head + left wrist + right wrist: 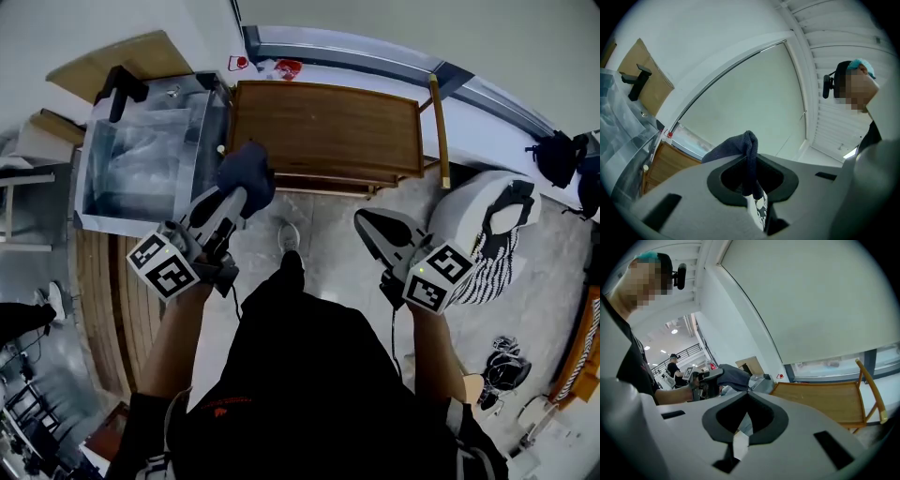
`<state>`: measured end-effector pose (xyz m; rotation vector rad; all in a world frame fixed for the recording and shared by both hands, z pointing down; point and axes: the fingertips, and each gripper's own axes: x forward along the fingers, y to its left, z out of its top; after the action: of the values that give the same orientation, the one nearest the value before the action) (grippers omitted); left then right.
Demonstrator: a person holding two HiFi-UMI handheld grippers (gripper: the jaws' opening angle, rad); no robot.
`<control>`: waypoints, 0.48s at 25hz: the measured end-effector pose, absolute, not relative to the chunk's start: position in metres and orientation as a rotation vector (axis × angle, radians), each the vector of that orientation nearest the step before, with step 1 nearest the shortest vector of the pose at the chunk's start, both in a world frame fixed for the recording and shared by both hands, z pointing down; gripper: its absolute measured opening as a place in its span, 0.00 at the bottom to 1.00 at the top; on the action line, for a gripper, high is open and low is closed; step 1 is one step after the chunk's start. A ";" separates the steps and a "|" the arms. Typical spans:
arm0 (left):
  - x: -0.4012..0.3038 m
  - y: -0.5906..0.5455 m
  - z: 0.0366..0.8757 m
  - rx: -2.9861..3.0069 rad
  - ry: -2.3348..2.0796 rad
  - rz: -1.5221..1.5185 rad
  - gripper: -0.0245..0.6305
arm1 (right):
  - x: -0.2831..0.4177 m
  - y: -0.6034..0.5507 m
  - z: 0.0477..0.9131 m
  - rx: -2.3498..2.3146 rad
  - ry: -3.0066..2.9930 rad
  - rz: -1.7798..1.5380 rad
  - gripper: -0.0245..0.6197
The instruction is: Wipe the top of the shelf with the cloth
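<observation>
The wooden shelf top [323, 131] lies ahead of me below the window. My left gripper [234, 197] hovers off its near left corner, shut on a dark blue cloth [247, 172] that bunches over the fingertips. In the left gripper view the cloth [740, 146] is pinched between the jaws of that gripper [751, 164] and sticks up past them; the shelf [670, 164] shows low at the left. My right gripper [362, 218] hangs in front of the shelf's near edge, shut, with nothing in it. The right gripper view shows its jaws [748, 397] closed, the cloth [733, 376] and the shelf [820, 399] beyond.
A clear plastic box [141, 159] stands against the shelf's left side. A wooden rail [439, 131] runs along the shelf's right end. A white and striped cushion [487, 234] sits on the floor at the right. My foot [289, 239] is near the shelf's front.
</observation>
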<state>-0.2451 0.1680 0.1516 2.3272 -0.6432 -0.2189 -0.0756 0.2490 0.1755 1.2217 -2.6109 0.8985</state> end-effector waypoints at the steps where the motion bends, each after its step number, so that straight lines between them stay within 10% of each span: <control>1: -0.248 0.159 0.153 2.323 -0.641 -0.218 0.12 | -0.079 0.240 0.175 1.219 -2.606 0.900 0.05; 12: -0.258 0.071 0.170 2.284 -0.606 -0.194 0.12 | -0.090 0.156 0.183 1.221 -2.552 0.943 0.05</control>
<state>-0.2582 0.0711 0.1695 2.2837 -0.6057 -0.1941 -0.0901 0.1555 0.1835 1.2215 -2.5523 0.9425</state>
